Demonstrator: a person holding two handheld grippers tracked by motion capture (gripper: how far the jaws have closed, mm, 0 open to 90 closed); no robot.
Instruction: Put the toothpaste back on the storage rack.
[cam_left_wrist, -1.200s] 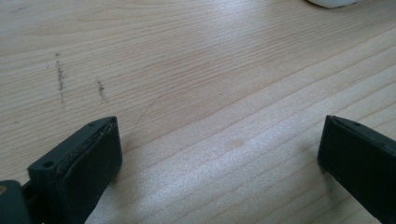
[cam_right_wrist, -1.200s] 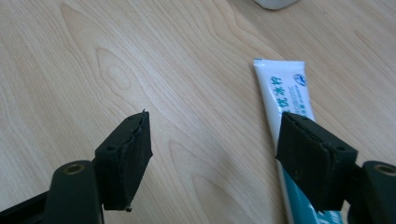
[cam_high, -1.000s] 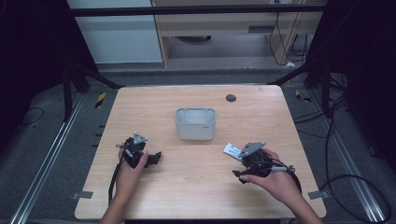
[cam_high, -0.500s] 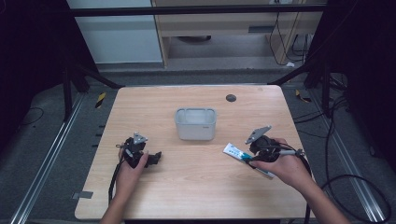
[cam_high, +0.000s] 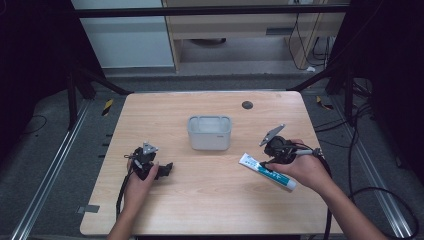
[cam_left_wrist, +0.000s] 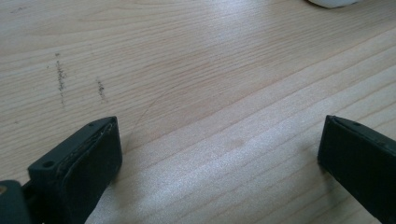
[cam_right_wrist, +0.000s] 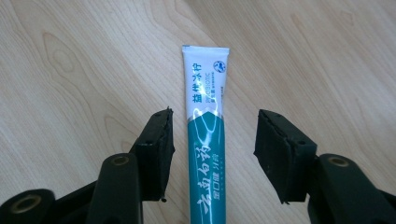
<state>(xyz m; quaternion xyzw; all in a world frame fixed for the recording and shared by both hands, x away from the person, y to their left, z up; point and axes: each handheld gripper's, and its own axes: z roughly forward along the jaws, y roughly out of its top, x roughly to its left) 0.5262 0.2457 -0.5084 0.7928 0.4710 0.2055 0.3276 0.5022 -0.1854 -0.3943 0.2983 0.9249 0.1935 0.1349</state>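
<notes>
A white and teal toothpaste tube (cam_high: 266, 172) lies flat on the wooden table (cam_high: 210, 210) at the right, its flat end toward the bin. My right gripper (cam_high: 264, 166) hovers over it, open, with the tube (cam_right_wrist: 206, 140) running lengthwise between the two jaws and a gap on each side. My left gripper (cam_high: 167, 169) rests low at the table's left, open, with bare wood between its fingers (cam_left_wrist: 79, 158).
A pale grey rectangular bin (cam_high: 209, 132) stands near the middle of the table; its rim (cam_left_wrist: 334, 3) peeks in at the top of the left gripper view. A small dark round spot (cam_high: 246, 105) sits at the back right. Cables trail from both grippers.
My right hand has moved back and rightward and turned, bringing its gripper over the toothpaste tube, jaws now either side of it. The left hand has stayed put.
</notes>
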